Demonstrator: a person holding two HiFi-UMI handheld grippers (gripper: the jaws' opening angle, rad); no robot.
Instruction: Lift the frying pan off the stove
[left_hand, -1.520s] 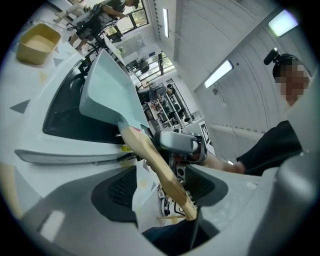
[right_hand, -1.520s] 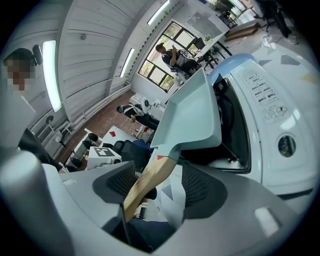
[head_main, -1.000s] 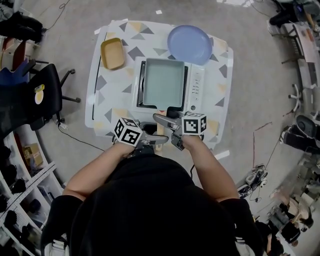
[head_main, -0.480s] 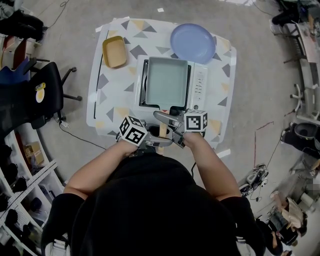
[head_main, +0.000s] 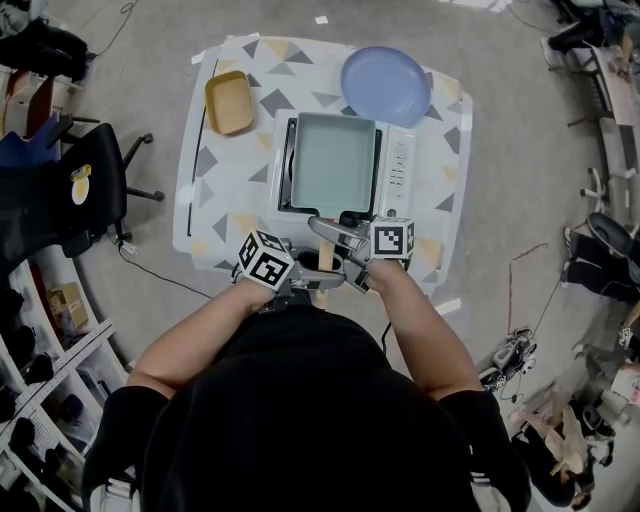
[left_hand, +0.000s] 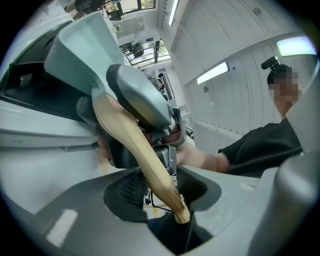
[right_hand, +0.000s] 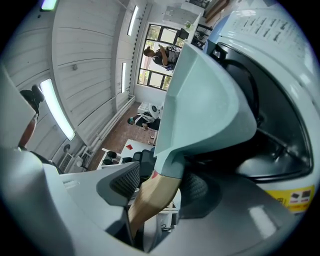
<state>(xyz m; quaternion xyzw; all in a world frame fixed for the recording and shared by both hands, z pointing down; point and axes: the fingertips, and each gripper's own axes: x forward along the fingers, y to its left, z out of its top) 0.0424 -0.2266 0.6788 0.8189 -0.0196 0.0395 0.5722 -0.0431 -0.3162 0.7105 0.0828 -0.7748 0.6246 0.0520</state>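
Frying pan (head_main: 335, 165), square and pale green, sits on the white stove (head_main: 397, 165) in the middle of the tabletop (head_main: 215, 215), with its wooden handle (head_main: 324, 262) pointing to the near edge. I have both grippers at that handle. My left gripper (left_hand: 161, 186) comes in from the left near the handle's tip. Its jaws have just been closing, and the wood runs between the pads (left_hand: 127, 187) with space beside it, so there is no grip. My right gripper (right_hand: 159, 186) meets the handle from the right, up by the pan. Its jaws have just been closing too. The wood fills most of the gap, but as far as I can see they are not clamped. A yellow dish (head_main: 229, 103) lies at the far left corner and a blue plate (head_main: 385, 85) at the far right corner.
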